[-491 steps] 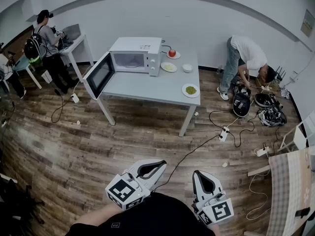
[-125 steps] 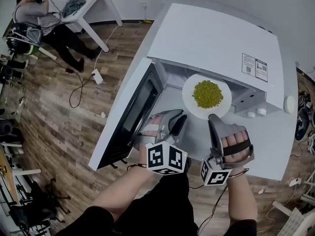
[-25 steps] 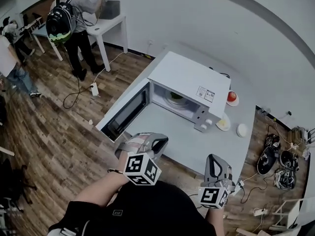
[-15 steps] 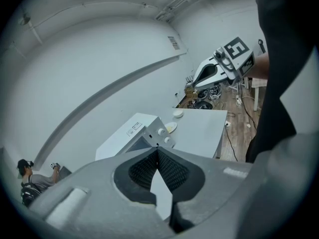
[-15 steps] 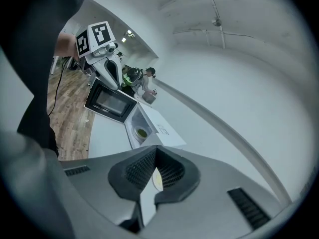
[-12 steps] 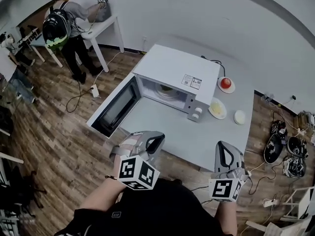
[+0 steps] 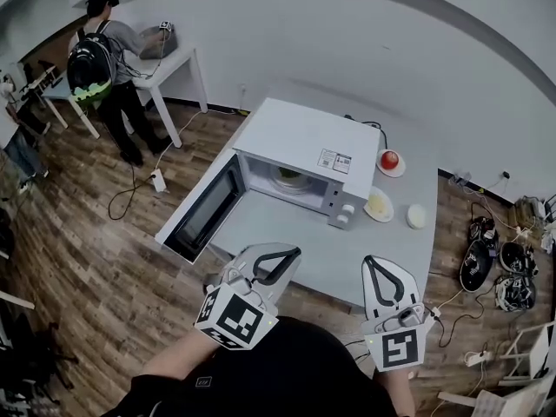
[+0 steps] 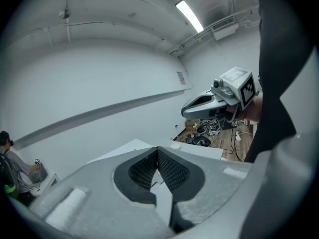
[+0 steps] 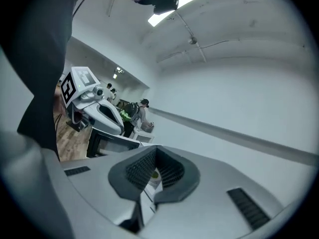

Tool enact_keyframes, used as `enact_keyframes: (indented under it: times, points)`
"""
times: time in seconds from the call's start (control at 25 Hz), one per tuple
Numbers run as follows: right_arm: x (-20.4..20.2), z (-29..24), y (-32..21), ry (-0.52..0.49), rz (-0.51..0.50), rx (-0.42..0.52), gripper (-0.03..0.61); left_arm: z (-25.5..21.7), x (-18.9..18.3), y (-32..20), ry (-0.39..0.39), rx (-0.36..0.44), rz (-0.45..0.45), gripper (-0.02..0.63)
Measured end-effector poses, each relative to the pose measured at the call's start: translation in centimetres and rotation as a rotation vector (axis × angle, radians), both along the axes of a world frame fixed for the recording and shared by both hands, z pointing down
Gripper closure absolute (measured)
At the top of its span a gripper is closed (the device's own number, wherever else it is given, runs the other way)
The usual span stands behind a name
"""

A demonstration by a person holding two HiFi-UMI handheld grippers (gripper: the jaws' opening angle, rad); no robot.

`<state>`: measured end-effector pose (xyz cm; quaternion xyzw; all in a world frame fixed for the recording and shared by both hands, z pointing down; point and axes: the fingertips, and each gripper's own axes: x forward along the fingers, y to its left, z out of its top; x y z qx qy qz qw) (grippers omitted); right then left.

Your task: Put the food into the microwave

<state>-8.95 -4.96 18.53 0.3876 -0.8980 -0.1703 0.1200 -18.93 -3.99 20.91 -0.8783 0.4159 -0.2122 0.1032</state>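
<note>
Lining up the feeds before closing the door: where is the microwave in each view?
Head view: microwave at centre, door open to the left.
Left gripper view: probably the white corner just above the jaws.
Right gripper view: its dark-windowed door, left of the jaws.
Shared landmark: the person with the backpack, in all three.

The door (image 7: pixel 202 214) of the microwave (image 7: pixel 306 144) hung open to the left, barring that side. Bare counter (image 7: pixel 300 252) lay free before the cavity, where a plate of green food (image 7: pixel 291 177) took up the floor. Right of the microwave, a red-fruit plate (image 7: pixel 390 162), a yellow-food plate (image 7: pixel 379 205) and a small bowl (image 7: pixel 417 216) crowded the counter.
</note>
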Motion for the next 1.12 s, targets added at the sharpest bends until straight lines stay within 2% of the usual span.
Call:
enact_keyframes:
  times: [0.16,0.36,0.6,0.96,1.12]
  points:
    - [-0.7,-0.6,0.7,-0.146,-0.052,-0.077,0.565,0.0,-0.2,0.3,0.075,-0.022,0.024,0.606]
    - [-1.9,-0.7,1.6,-0.206,-0.102,-0.116,0.565,-0.8,0.4,0.9,0.193,-0.038,0.070,0.606]
    - [-3.1,-0.4,2.3,-0.236,-0.142,-0.143,0.566,-1.0,0.7,1.4,0.227,-0.034,0.086,0.606]
    - [-3.0,-0.5,2.2,-0.292,-0.160,-0.174,0.566,-0.8,-0.5,0.8,0.276,-0.057,0.051,0.606]
    - [-2.6,0.4,1.7,-0.262,-0.151,-0.177,0.566,-0.5,-0.5,0.4,0.289,-0.064,0.047,0.606]
